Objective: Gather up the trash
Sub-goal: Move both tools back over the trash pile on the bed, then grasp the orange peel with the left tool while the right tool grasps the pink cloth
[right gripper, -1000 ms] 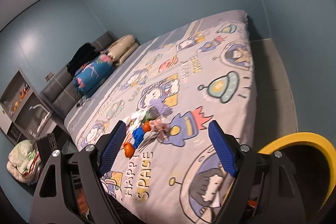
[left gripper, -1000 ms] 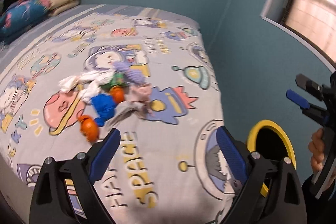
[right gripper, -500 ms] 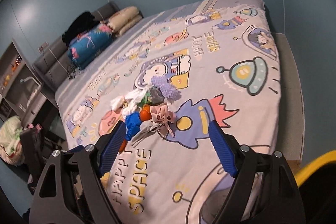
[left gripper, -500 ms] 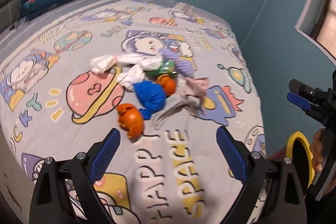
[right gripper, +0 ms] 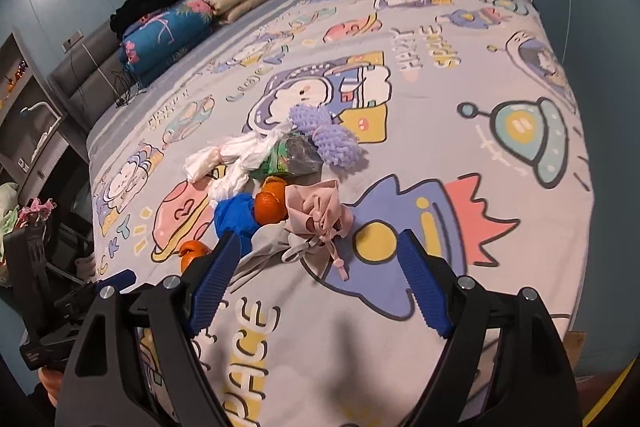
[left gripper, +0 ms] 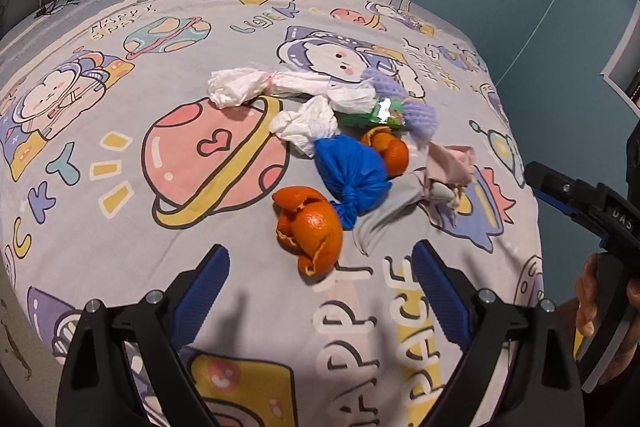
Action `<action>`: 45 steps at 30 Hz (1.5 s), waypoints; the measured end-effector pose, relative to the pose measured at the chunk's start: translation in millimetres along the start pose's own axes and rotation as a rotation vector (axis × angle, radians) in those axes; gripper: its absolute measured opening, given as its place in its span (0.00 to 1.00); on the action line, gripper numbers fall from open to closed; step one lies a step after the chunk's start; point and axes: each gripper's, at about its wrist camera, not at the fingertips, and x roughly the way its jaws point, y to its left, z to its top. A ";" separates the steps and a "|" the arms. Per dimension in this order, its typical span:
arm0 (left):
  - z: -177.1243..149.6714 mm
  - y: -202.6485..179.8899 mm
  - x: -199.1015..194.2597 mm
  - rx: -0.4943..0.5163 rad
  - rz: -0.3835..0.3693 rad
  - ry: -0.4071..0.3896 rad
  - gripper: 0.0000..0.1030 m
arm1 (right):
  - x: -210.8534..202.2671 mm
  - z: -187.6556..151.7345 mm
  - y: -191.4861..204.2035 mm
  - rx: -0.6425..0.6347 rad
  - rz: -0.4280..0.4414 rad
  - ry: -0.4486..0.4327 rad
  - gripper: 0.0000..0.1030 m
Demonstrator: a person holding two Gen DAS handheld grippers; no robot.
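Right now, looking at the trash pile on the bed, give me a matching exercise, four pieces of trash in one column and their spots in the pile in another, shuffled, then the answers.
Things:
1. orange peel
2. blue knotted bag
3. purple foam net
4. pink cloth pouch

Places:
A. far end of the pile, beside the green wrapper
B. nearest the left gripper, at the pile's near edge
C. just ahead of the right gripper
D. middle of the pile, between the two peels

Pairs: 1-B, 2-D, 3-A, 4-C

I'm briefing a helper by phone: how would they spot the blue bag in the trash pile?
On the bed's cartoon sheet, find the pile beside the pink planet print. The blue bag lies between two orange peels; it is the only solid blue, knotted bundle.
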 end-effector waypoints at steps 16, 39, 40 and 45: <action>12.7 9.6 39.7 -0.054 -0.015 0.067 0.66 | 61.3 12.6 5.4 -0.011 -0.041 0.133 0.65; 9.9 -6.3 51.9 -0.008 -0.005 0.107 0.27 | 91.3 10.7 16.6 0.009 -0.060 0.218 0.14; 9.7 -6.6 50.5 -0.007 -0.009 0.108 0.27 | 88.3 10.5 18.4 -0.001 -0.065 0.212 0.13; 8.6 -4.3 41.5 -0.018 -0.029 0.101 0.25 | 72.5 9.1 23.7 -0.027 -0.090 0.184 0.13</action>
